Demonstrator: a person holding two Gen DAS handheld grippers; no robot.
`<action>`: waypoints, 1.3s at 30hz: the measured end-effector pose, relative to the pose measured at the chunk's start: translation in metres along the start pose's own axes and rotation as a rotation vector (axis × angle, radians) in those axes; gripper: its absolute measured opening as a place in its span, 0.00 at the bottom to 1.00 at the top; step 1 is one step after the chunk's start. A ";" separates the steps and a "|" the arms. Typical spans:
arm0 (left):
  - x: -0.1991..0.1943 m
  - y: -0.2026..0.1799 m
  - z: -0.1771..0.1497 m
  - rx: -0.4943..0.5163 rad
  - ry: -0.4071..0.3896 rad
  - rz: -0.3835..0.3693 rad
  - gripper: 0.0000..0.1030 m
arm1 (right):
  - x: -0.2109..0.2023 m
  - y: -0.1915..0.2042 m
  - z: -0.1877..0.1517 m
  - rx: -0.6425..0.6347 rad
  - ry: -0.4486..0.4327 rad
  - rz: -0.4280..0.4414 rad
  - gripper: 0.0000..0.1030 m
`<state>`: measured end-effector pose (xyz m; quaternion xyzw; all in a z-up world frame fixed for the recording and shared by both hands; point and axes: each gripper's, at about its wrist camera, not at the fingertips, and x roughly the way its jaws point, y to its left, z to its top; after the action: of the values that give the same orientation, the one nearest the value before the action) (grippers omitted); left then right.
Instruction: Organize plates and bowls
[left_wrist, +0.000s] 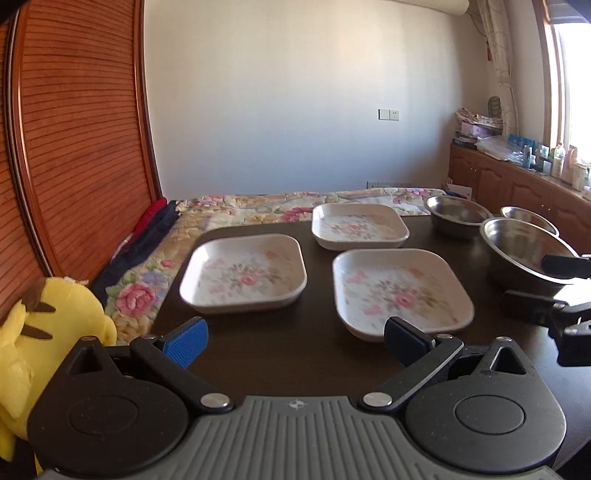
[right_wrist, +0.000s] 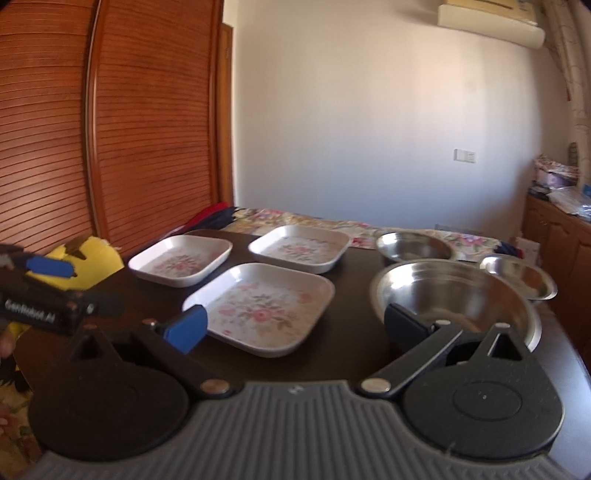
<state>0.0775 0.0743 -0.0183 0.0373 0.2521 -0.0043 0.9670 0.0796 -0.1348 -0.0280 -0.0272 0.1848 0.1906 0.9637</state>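
Left gripper (left_wrist: 295, 341) jaws wide with nothing in them, near flowered plate (left_wrist: 400, 291) just ahead of its right jaw, right gripper (right_wrist: 295, 328) jaws wide too, big metal bowl (right_wrist: 454, 295) right behind its right jaw, all on the dark bench (left_wrist: 314, 358)

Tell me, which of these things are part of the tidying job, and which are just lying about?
Part of the job:
three floral square plates
large steel bowl
two smaller steel bowls

Just lying about:
yellow plush toy
floral bedspread
bottles on the windowsill
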 end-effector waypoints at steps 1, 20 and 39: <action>0.003 0.001 0.002 0.005 -0.005 -0.001 1.00 | 0.004 0.002 0.001 -0.004 0.008 0.005 0.90; 0.079 0.001 0.027 0.031 0.064 -0.144 0.55 | 0.056 -0.006 -0.005 0.035 0.148 0.011 0.68; 0.121 -0.007 0.025 0.052 0.138 -0.204 0.29 | 0.078 -0.018 -0.010 0.067 0.197 0.018 0.46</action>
<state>0.1948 0.0663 -0.0559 0.0367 0.3202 -0.1065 0.9406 0.1500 -0.1253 -0.0662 -0.0121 0.2854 0.1895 0.9394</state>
